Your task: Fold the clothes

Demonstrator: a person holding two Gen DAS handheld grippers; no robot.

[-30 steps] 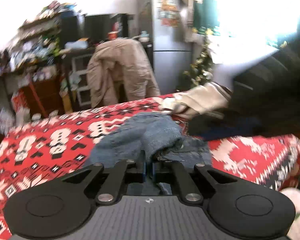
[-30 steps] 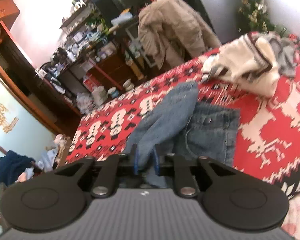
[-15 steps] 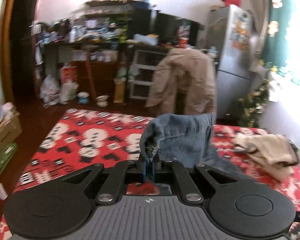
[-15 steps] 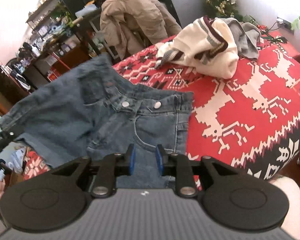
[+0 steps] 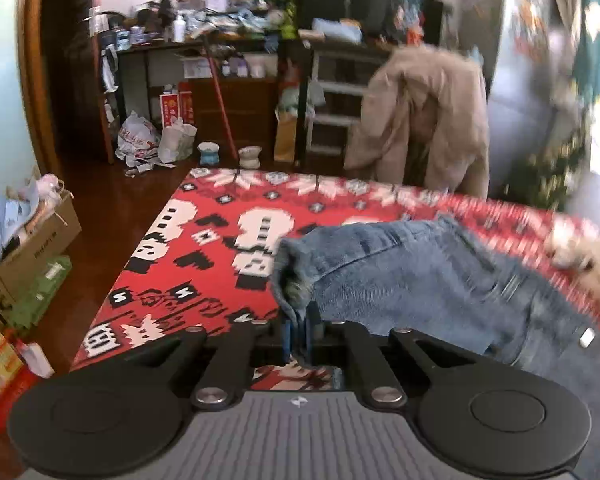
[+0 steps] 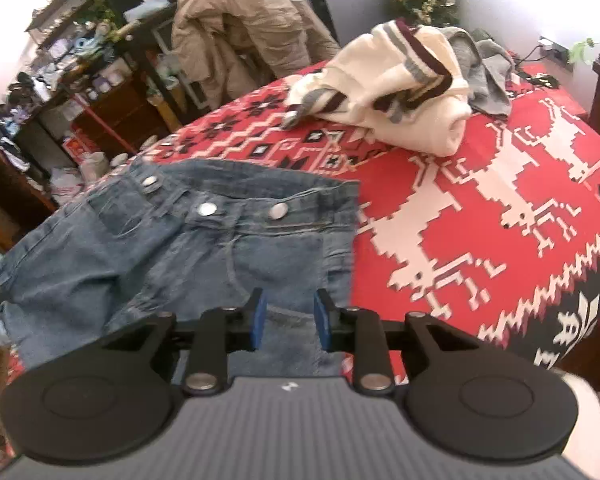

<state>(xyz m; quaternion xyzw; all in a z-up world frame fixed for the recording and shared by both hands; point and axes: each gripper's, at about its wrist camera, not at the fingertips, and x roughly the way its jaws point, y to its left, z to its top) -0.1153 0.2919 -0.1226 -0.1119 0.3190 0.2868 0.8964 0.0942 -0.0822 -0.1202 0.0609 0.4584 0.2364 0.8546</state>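
Observation:
Blue denim shorts [image 6: 180, 248] lie spread on the red patterned tablecloth [image 6: 480, 200], waistband and snaps facing up. My right gripper [image 6: 290, 316] hovers over their near edge. Its jaws are opening, and the blue pads stand apart with denim under them, not pinched. In the left wrist view one leg of the shorts [image 5: 420, 280] trails off to the right. My left gripper [image 5: 298, 332] pinches the hem of that leg, and its jaws are starting to open with the cloth between the pads. A rolled cream striped sweater [image 6: 400, 92] lies farther back.
A grey garment [image 6: 488, 68] lies behind the sweater. A beige jacket [image 5: 420, 112] hangs over a chair past the table's far edge. Cardboard boxes [image 5: 32, 248] stand on the floor to the left, with cluttered shelves [image 5: 240, 20] behind. The tablecloth drops off at the right [image 6: 572, 320].
My right gripper has let go of the denim and widened as it sank. The left gripper swung left and pulled the leg out, so the shorts went from bunched to spread flat.

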